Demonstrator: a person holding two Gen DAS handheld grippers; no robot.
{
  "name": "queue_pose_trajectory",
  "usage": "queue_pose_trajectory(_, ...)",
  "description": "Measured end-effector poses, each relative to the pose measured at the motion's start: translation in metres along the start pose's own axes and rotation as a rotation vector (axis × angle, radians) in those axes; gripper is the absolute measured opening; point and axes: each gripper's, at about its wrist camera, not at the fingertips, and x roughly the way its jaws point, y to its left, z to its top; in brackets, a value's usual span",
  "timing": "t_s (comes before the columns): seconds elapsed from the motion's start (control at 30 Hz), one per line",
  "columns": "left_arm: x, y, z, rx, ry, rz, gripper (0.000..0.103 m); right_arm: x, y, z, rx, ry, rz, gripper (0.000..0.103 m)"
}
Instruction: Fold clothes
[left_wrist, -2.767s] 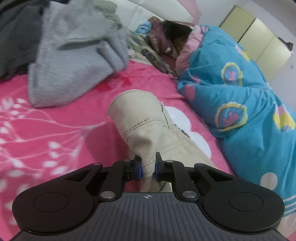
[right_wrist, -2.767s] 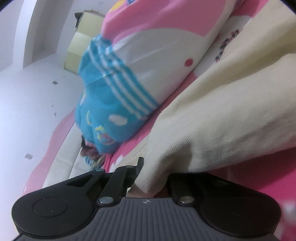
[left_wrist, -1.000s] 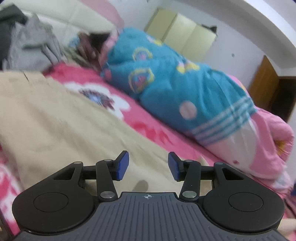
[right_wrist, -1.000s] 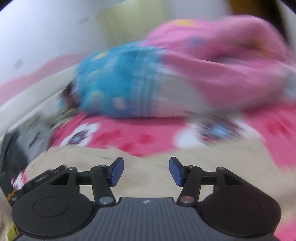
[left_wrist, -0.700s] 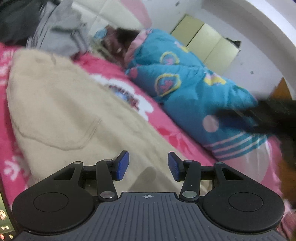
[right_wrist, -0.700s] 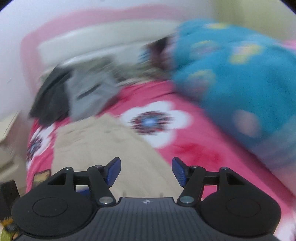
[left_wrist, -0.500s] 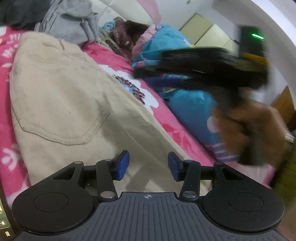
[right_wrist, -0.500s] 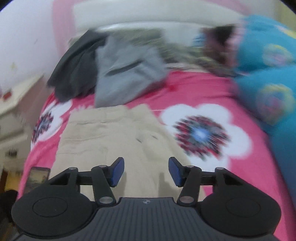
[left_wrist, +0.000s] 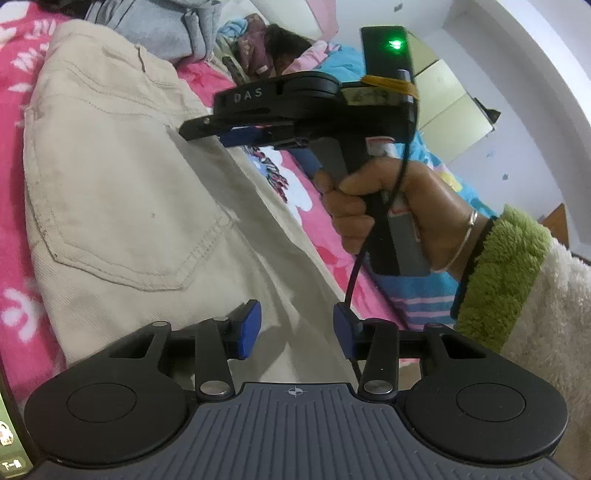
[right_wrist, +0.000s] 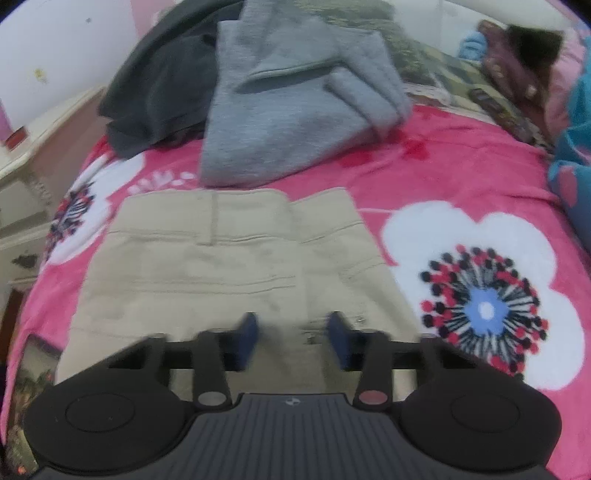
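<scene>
Beige trousers (left_wrist: 122, 177) lie flat on the pink flowered bedspread (right_wrist: 461, 177), back pocket up; in the right wrist view the trousers (right_wrist: 229, 266) show their waistband at the far end. My left gripper (left_wrist: 297, 330) is open and empty, low over the trouser leg. My right gripper (right_wrist: 291, 343) is open and empty above the seat of the trousers; it also shows in the left wrist view (left_wrist: 236, 134), held in a hand over the trousers.
A grey garment (right_wrist: 295, 99) and a dark grey one (right_wrist: 159, 85) are piled beyond the waistband. A blue and pink quilt (left_wrist: 436, 173) runs along the right side. A bedside cabinet (right_wrist: 33, 147) stands to the left.
Both grippers let go of the trousers and opened. The trousers now lie spread flat. My right gripper swung across toward the waistband end and came into the left wrist view.
</scene>
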Motion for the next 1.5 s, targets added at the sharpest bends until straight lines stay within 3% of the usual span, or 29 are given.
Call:
queue_pose_trajectory(0.13,-0.004,0.002,0.001,-0.025,-0.007,-0.022,0.044,-0.005,0.022,0.0,-0.1,-0.024,-0.104,0.016)
queue_pose_trajectory(0.3,-0.01,0.001,0.002,-0.032,-0.024,-0.032,0.044,-0.021,0.035,0.011,-0.188,-0.06,-0.223,0.015)
queue_pose_trajectory(0.5,-0.014,-0.003,0.0,-0.031,-0.039,-0.03,0.044,-0.019,0.031,0.018,-0.229,-0.058,-0.307,0.015)
queue_pose_trajectory(0.7,-0.008,-0.004,0.003,-0.024,-0.026,-0.03,0.044,-0.012,0.019,0.019,-0.236,-0.054,-0.352,0.014)
queue_pose_trajectory(0.73,-0.007,-0.003,0.003,-0.026,-0.024,-0.029,0.044,-0.011,0.018,0.019,-0.241,-0.056,-0.361,0.007)
queue_pose_trajectory(0.77,-0.006,-0.003,0.003,-0.028,-0.022,-0.027,0.044,-0.01,0.016,0.018,-0.244,-0.058,-0.366,0.007)
queue_pose_trajectory(1.2,0.001,-0.006,0.01,-0.024,-0.01,-0.025,0.044,0.036,0.008,0.0,-0.232,-0.036,-0.379,0.009)
queue_pose_trajectory(1.27,0.003,-0.006,0.012,-0.024,-0.009,-0.025,0.044,0.022,0.005,0.002,-0.198,-0.061,-0.377,0.012)
queue_pose_trajectory(1.33,0.003,-0.006,0.013,-0.019,-0.012,-0.024,0.044,-0.006,-0.003,0.005,-0.118,-0.11,-0.368,0.025)
queue_pose_trajectory(1.5,0.003,-0.006,0.013,-0.002,-0.019,-0.019,0.044,-0.094,-0.02,-0.016,0.05,-0.188,-0.376,0.027)
